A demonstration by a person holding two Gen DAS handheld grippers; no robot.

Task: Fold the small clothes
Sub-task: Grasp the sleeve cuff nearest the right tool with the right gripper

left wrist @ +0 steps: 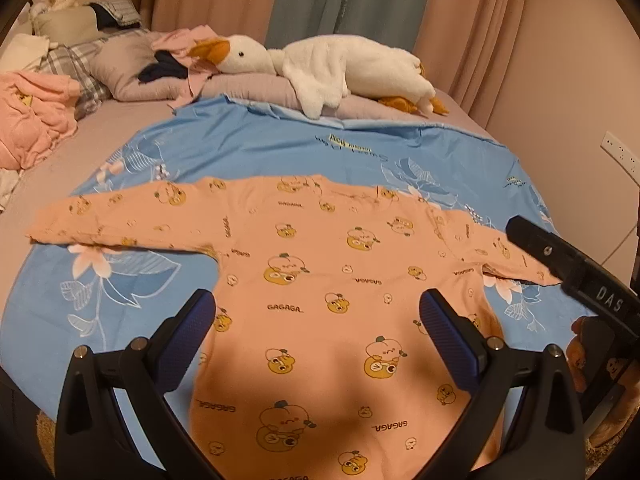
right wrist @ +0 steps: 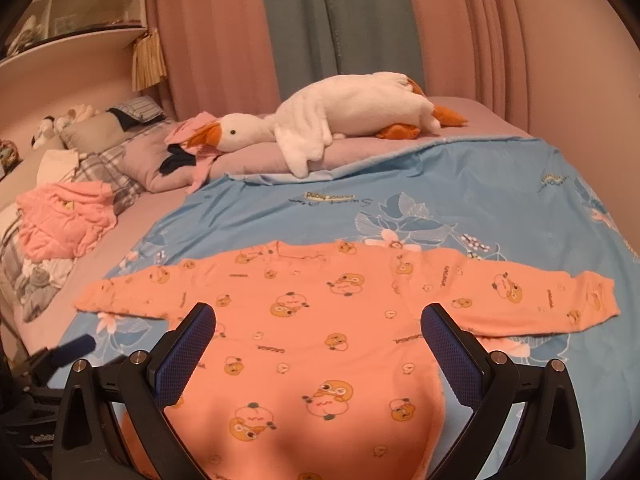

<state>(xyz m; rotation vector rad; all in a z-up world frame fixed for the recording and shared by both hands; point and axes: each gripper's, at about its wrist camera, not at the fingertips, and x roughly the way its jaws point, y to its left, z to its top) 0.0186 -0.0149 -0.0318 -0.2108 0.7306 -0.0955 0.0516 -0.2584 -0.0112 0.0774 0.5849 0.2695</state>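
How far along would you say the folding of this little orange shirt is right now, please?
Done: the orange shirt lies spread flat on the blue sheet, both sleeves out to the sides. In hand: nothing; the left claw and right claw are open above its body, gripping no fabric. Left: every fold, sleeves and body. The pink clothes pile near the pillows looks unfolded too.

Orange duck-print shirt (left wrist: 320, 280) on blue floral sheet (left wrist: 280, 148); white goose (left wrist: 340, 68).

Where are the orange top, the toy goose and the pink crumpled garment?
orange top (left wrist: 320, 280), left wrist view, chest.
toy goose (right wrist: 352, 108), right wrist view, body.
pink crumpled garment (right wrist: 64, 220), right wrist view, middle of heap.
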